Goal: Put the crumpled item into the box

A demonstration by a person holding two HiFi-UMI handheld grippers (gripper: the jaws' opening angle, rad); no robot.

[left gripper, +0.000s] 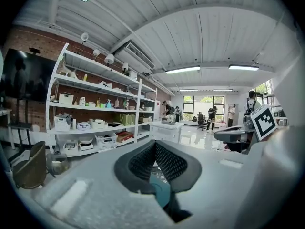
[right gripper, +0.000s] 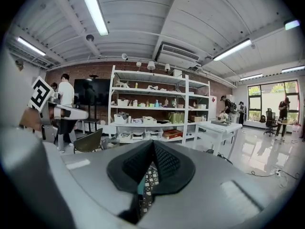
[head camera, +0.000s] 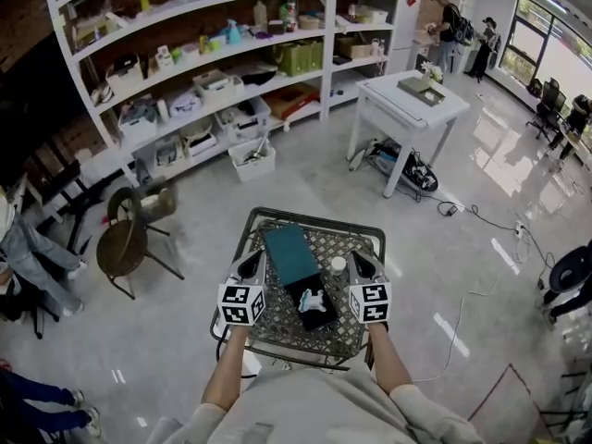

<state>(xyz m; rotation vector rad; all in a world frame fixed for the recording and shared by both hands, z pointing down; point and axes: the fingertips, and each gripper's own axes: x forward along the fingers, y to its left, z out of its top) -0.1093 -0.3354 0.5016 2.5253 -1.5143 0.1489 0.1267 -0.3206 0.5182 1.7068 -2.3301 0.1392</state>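
A metal lattice table (head camera: pixel 277 218) holds a teal board (head camera: pixel 289 253) on its far side and a black box (head camera: pixel 321 317) nearer. The left gripper (head camera: pixel 252 265) and right gripper (head camera: pixel 361 265) flank the box, both closed and empty. The pale crumpled item (head camera: pixel 312 299) lies on the box.

Bright room, fisheye warp everywhere

Those long white ceiling tube lights (right gripper: pixel 93 8) and tall daylight windows (head camera: pixel 541 35) are lighting it, glare is bouncing off the glossy pale floor (head camera: pixel 499 146), and edges are bending and going black in both gripper views.
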